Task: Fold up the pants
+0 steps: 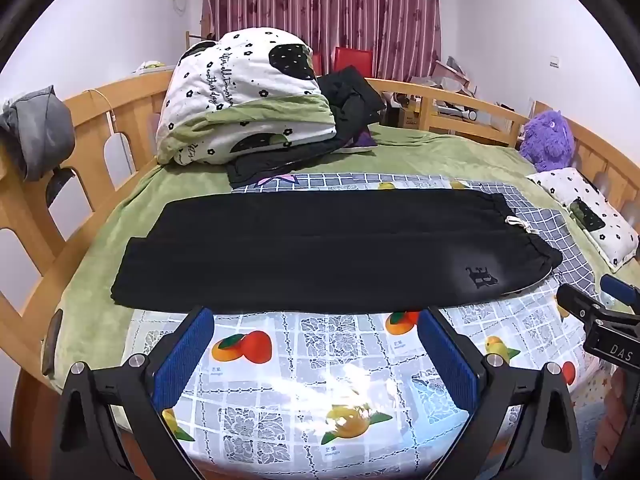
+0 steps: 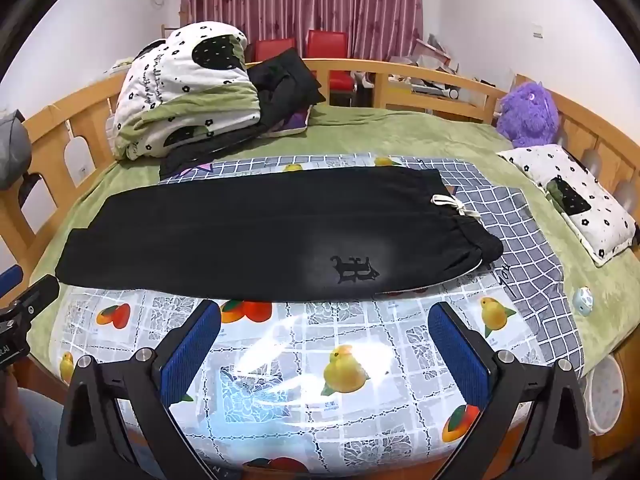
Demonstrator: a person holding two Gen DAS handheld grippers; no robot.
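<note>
Black pants (image 1: 320, 248) lie flat across the bed, folded lengthwise, leg ends to the left, waistband with a white drawstring (image 1: 516, 224) to the right. They also show in the right wrist view (image 2: 260, 232), with a dark logo (image 2: 354, 270) near the front edge. My left gripper (image 1: 316, 320) is open and empty, just short of the pants' near edge. My right gripper (image 2: 324, 314) is open and empty, also just before the near edge, below the logo. Each gripper shows at the side of the other view: the right one (image 1: 600, 304), the left one (image 2: 28, 292).
A fruit-print plastic sheet (image 1: 320, 360) covers the near bed. A checked cloth (image 2: 520, 216) lies under the waistband. A folded quilt (image 1: 244, 96) and dark clothes (image 1: 352, 96) sit at the back. A purple plush (image 2: 528, 114) and pillow (image 2: 572, 200) lie right. Wooden rails (image 1: 80, 120) surround the bed.
</note>
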